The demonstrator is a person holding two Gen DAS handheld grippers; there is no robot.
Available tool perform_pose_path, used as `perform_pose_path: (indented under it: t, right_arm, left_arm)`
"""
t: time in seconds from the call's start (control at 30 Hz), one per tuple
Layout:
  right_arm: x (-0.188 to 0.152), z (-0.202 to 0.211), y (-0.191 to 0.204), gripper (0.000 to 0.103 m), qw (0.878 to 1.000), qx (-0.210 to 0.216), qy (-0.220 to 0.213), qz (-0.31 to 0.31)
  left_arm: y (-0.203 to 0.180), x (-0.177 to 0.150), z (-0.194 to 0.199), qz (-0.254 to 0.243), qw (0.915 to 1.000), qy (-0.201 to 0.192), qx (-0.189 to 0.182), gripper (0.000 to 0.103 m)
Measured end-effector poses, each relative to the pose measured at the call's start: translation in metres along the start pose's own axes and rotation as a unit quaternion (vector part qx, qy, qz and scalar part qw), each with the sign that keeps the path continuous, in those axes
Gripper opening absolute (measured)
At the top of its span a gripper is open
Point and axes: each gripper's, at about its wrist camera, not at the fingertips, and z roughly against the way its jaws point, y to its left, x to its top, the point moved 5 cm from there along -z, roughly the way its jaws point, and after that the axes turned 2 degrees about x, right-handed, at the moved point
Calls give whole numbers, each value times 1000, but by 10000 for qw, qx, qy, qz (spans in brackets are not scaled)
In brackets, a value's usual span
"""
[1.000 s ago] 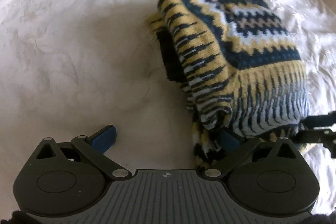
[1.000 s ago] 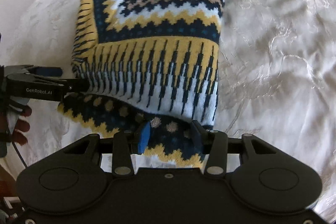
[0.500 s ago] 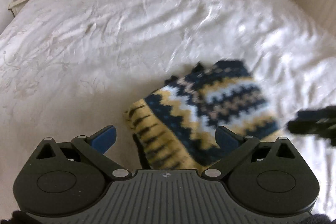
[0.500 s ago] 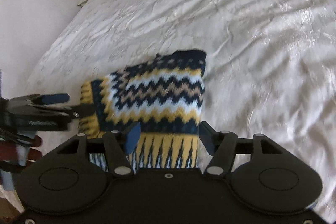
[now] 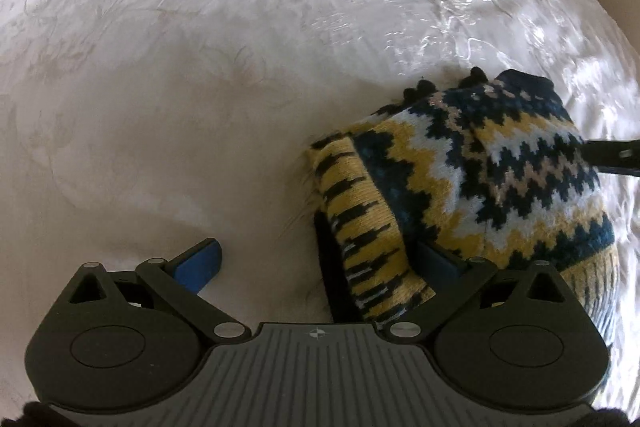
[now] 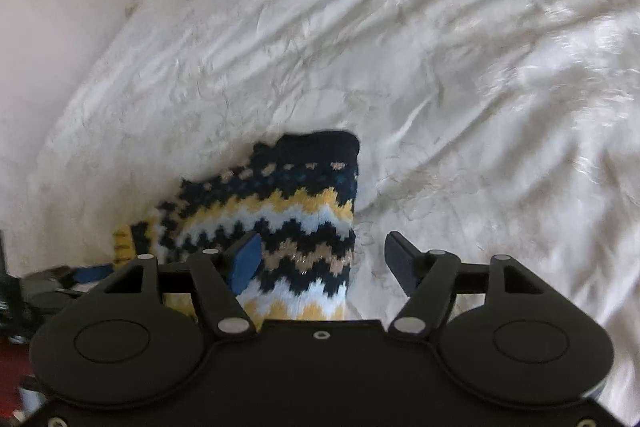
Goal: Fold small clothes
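Lying as a compact folded bundle on the white bed (image 6: 440,67), the knit sweater (image 5: 500,171) looks essentially done, with left tongs (image 5: 316,261) and right tongs (image 6: 324,259) both spread, gripping nothing.

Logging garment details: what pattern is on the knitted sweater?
Zigzag bands in navy, yellow, white and tan on the sweater; clearest in the left wrist view.
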Motion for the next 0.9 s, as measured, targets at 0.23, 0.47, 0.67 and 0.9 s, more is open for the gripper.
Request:
perform_pose_path:
  t: [0.23,0.47,0.67,0.9]
  right_arm:
    - [2,-54,19,84,9985,102,430,311]
    - [3,-42,2,84,9986,405,342,-38]
    - [-5,-24,-12,85,9956,781,253,-460]
    - [-17,-35,-10,86,9915,1107,522,-437]
  left_arm:
    - [3,-2,3,36,10000,10,-60,103]
    - [15,-5,35,898,9925,-273,-784,102]
    - [2,-30,55,1239,9827,-205,-1362,102]
    - [-24,-51,12,1131,9823,424,-1434,102]
